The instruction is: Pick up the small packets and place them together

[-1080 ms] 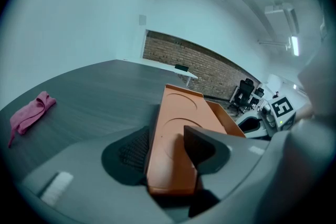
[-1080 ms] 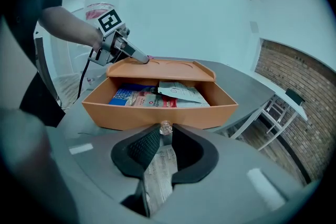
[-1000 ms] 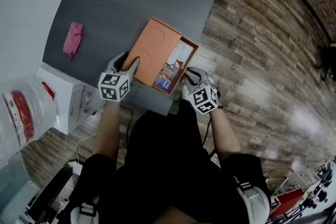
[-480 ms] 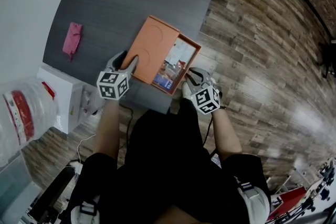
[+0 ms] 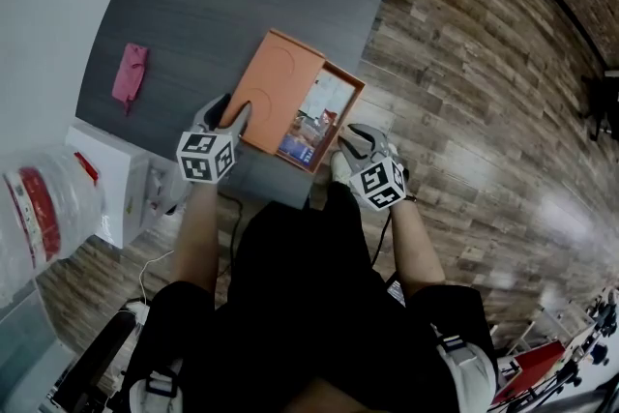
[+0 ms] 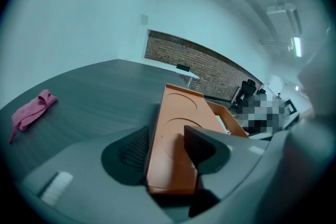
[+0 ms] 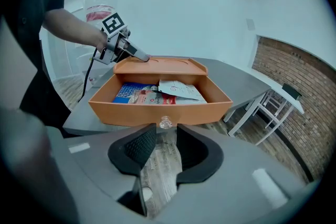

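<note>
- Small packets (image 7: 156, 92) are lying loose in the open drawer (image 7: 105, 105) of an orange box (image 6: 176, 128), which is sitting at the near edge of a dark table (image 5: 193, 5).
- They are looking like flat sachets: a blue one at the left, a red-printed one in the middle and a white paper one overlapping it on the right.
- Judging by their thinness, they are likely feeling very light, limp and a little slick, so they are probably going to bend or slide rather than lift cleanly.
- The safest hold is looking like a pinch on a free edge or raised corner, with the white top packet being the easiest to reach first.
- The drawer is standing pulled out toward the person, its small clear knob (image 7: 165, 123) facing the right gripper.
- The left gripper (image 6: 169, 140) is clamping the box's near end, its jaws pressing on either side of the casing and steadying it.
- The right gripper (image 7: 160, 145) is holding nothing: its jaws have just been opening and are standing moderately apart, with the knob sitting just ahead of their tips and no pad pressing on it.
- A pink cloth (image 5: 129, 73) is lying well apart from the box, farther along the table.
</note>
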Demonstrator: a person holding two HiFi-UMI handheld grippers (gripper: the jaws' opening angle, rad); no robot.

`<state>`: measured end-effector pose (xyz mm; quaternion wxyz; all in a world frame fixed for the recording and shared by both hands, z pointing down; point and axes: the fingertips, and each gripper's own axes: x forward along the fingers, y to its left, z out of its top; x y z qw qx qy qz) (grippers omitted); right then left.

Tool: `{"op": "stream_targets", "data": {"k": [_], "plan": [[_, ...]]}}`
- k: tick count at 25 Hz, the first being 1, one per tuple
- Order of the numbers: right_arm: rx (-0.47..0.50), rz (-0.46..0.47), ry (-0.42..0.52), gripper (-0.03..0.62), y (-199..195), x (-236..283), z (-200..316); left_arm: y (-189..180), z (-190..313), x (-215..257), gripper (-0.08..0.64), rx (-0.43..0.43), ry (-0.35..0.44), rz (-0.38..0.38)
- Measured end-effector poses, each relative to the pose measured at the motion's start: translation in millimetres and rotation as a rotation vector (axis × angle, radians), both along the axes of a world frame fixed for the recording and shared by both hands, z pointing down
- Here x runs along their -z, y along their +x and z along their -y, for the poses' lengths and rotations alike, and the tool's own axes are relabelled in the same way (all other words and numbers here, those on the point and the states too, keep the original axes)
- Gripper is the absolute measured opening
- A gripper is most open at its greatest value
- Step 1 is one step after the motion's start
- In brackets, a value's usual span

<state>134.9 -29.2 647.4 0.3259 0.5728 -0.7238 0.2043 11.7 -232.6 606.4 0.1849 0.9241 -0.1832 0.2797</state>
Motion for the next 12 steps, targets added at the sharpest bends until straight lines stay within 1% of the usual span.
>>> {"op": "stream_targets", "data": {"k": [4,7,10,12], "plan": [[-0.039,0.013,0.022,0.124,17.4,19.5,-11.9,0.5,1.1,-2.0,0.209,-0.003,0.005,-0.002],[-0.079,0.022,0.082,0.118,30.5,48.6,-7.9,1.4,1.6,-2.5,0.209,-0.002,0.011,-0.004],[-0.136,0.105,0.165,0.112,31.0,80.6,10.9,2.0,0.4,-4.2,0.209,0.000,0.011,-0.001],[-0.155,0.139,0.184,0.106,24.2,90.6,25.6,2.7,-1.0,-5.6,0.209,0.000,0.008,0.000]]}}
